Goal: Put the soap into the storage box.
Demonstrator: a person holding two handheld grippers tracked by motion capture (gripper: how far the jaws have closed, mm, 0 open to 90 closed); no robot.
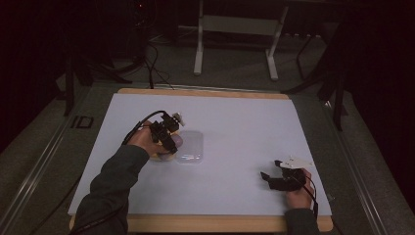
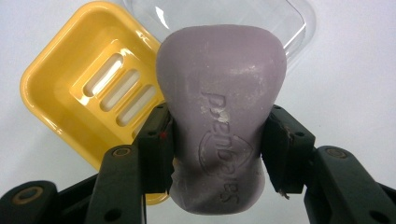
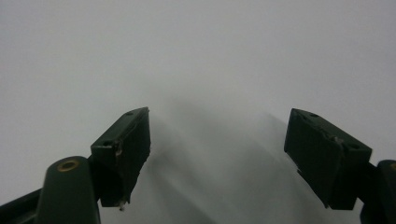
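Two sets of tongs split the work: the left tongs [image 2: 217,154] clamp the mauve soap bar [image 2: 222,112] over the slotted yellow plastic soap dish [image 2: 60,84], seemingly to seat it, while the right tongs [image 3: 217,156] gape idle above the white bench [image 3: 210,51].

So the counter [image 1: 230,147] is a wooden top with a big white sheet over nearly all of it, just a strip of bare wood showing at the near and far edges. Sitting on the sheet, left of middle, there's a yellow soap dish [image 2: 70,88] with slots in its floor, and a clear plastic lid [image 1: 191,146] right beside it, touching or close to it.
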